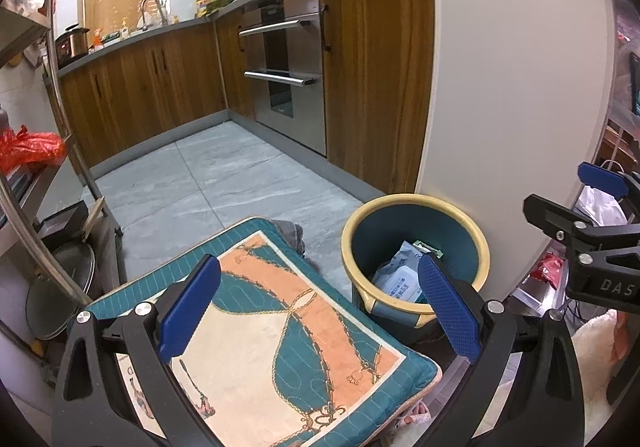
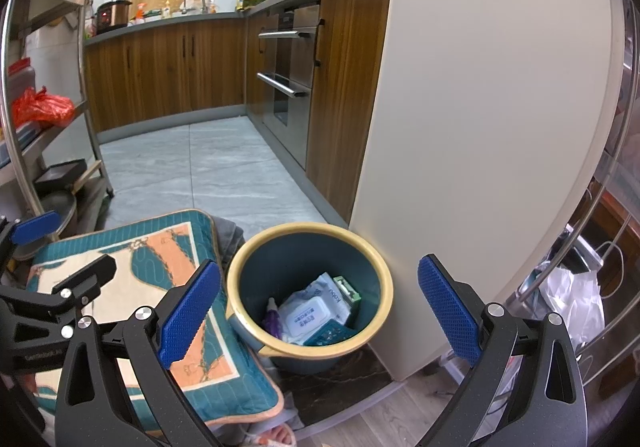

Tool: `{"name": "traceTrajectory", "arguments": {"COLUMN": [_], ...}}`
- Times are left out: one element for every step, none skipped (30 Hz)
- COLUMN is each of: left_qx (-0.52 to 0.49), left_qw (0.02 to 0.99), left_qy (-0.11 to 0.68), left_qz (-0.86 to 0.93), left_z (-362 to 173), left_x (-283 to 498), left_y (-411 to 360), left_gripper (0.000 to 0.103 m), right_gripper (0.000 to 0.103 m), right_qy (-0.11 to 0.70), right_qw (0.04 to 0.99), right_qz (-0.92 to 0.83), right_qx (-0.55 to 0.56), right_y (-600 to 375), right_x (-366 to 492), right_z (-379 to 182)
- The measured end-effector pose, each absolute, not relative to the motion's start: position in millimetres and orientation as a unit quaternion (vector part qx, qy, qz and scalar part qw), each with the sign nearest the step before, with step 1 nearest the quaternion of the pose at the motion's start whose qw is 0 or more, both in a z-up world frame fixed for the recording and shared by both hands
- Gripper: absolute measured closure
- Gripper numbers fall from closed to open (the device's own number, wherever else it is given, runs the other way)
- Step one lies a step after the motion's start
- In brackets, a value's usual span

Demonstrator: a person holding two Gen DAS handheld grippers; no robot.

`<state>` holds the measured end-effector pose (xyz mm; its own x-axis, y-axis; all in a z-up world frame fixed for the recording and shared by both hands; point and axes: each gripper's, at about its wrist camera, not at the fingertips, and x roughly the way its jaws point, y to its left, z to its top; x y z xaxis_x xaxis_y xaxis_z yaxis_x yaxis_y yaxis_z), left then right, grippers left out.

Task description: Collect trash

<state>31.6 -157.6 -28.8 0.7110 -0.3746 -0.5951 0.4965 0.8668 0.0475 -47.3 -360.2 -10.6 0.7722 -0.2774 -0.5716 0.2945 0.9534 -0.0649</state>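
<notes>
Both grippers spread wide and empty above the trash bin beside the cushion.

Left wrist view: the left gripper gapes over the patterned cushion; the bin shows only a wipes pack. Right wrist view: the right gripper gapes over the bin, revealing also a purple bottle, green box and teal basket.

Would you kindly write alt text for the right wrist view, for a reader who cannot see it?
The open right gripper hovers empty above a yellow-rimmed teal bin holding a wipes pack and other trash. The bin stands on a kitchen floor between a patterned cushion and a cream panel, with the left gripper at the left edge.
</notes>
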Motion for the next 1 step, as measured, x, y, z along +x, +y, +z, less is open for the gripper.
{"name": "traceTrajectory", "arguments": {"left_qx": [0.101], "left_qw": [0.920], "left_qy": [0.301], "left_qz": [-0.231], "left_z": [-28.7], "left_x": [32.7], "left_y": [-156.2], "left_gripper": [0.006], "right_gripper": [0.005], "right_qy": [0.302], "right_qw": [0.941], "right_qz": [-0.153], "right_qx": [0.014], "right_y": [-360.4], "right_x": [-47.1], "right_z": [-10.5]}}
